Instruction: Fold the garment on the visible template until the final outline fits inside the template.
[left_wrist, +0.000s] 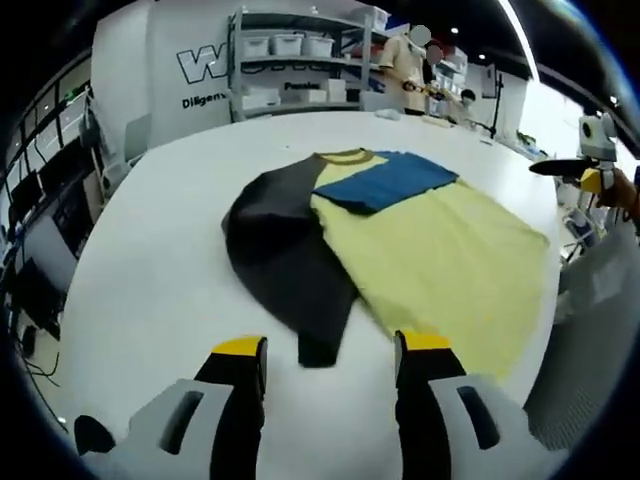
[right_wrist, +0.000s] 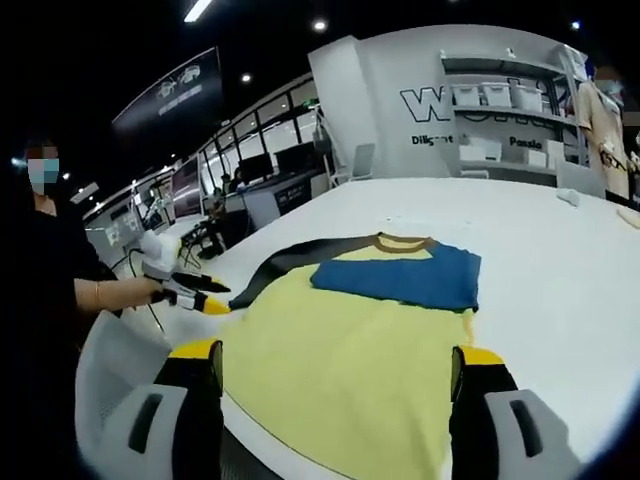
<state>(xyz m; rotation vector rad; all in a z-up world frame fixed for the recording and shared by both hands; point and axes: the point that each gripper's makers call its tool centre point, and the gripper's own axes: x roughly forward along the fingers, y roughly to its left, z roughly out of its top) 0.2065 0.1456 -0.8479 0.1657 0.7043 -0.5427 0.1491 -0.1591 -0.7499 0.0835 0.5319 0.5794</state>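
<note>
A shirt lies flat on the white table (left_wrist: 150, 270). Its yellow body (left_wrist: 440, 260) faces up, a blue sleeve (left_wrist: 385, 180) is folded across the chest, and a black sleeve (left_wrist: 285, 250) spreads out to the side. My left gripper (left_wrist: 332, 348) stands open just short of the black sleeve's cuff (left_wrist: 318, 350), holding nothing. My right gripper (right_wrist: 338, 360) is open over the yellow hem (right_wrist: 340, 400), its jaws wide apart. In the right gripper view the left gripper (right_wrist: 200, 295), in a person's hand, sits by the black sleeve's tip (right_wrist: 245, 295). The right gripper (left_wrist: 585, 168) shows at the table's far edge.
Shelves with white bins (left_wrist: 290, 45) and a standing person (left_wrist: 405, 65) are beyond the table's far end. Desks with monitors (right_wrist: 270, 165) line one side. A grey chair back (right_wrist: 110, 370) is close to the table's edge near the hem.
</note>
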